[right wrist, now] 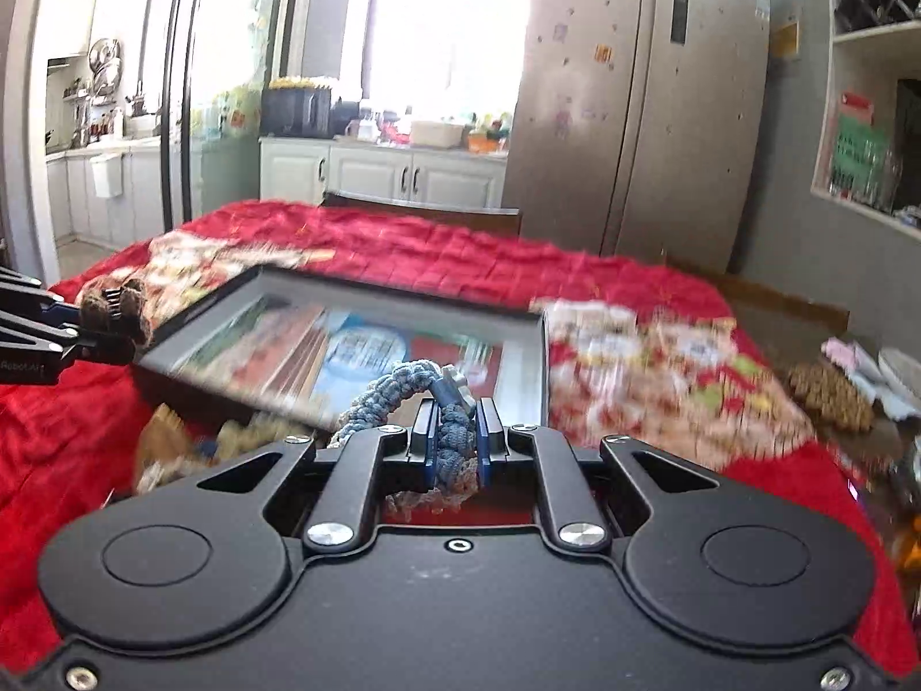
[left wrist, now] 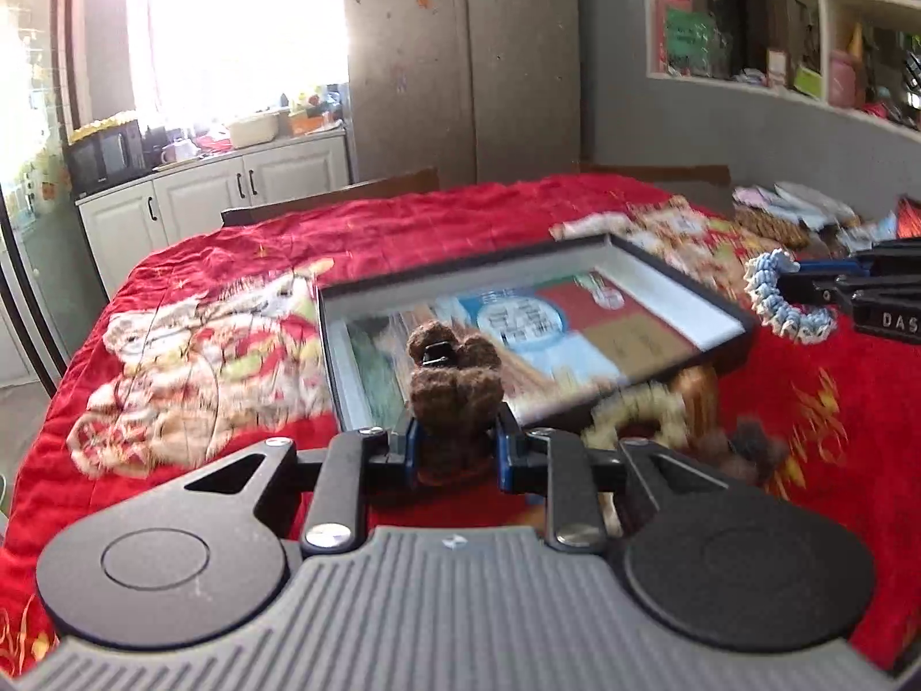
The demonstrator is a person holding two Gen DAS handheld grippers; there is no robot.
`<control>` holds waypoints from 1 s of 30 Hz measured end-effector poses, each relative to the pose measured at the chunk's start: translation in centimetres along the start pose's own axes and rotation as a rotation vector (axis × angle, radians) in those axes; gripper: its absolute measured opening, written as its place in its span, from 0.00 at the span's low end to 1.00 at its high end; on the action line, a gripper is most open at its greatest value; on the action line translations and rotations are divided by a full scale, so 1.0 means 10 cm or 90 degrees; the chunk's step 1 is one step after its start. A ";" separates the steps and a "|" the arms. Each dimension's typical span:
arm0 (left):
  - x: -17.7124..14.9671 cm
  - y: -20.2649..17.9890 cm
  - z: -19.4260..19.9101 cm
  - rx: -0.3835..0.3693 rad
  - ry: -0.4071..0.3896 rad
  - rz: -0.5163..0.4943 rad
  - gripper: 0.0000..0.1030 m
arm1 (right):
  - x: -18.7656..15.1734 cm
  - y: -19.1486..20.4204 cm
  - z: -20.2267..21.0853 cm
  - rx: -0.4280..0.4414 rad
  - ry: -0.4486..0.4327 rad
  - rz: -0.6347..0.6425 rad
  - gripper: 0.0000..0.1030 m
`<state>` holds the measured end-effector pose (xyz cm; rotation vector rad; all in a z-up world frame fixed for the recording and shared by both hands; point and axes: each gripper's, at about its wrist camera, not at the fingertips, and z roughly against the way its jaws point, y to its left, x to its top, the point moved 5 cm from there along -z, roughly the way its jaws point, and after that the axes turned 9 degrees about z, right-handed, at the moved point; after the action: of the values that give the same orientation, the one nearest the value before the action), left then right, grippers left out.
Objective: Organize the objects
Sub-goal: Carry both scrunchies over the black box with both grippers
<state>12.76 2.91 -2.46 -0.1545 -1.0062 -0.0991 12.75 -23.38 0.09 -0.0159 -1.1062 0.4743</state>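
My left gripper (left wrist: pixel 455 437) is clamped on a brown fuzzy hair clip (left wrist: pixel 452 386): a plush, lumpy piece with a small black claw showing at its top, standing up between the blue pads. It hangs above the near edge of a shallow black-rimmed tray (left wrist: pixel 679 276) with white inner walls and a colourful printed sheet on its floor. My right gripper (right wrist: pixel 455 437) is closed tight on a braided blue-and-white cord bracelet (right wrist: pixel 403 386), whose loop arcs out to the left of the fingers, with a small pale metal piece at the top. That bracelet also sits over the tray's near edge. The tray lies on a bench covered by a red quilted cloth (left wrist: pixel 460 213). Just in front of the tray I see cream-coloured and brown woolly pieces (left wrist: pixel 650 409), blurred.
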 end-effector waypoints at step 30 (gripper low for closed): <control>0.54 0.20 -1.58 0.087 0.045 0.090 0.27 | 0.30 0.03 -1.92 0.005 0.077 -0.024 0.12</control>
<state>29.04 2.05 -6.34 -0.0961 -0.9256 0.0932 30.26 -17.79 -6.17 -0.0170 -0.9847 0.4376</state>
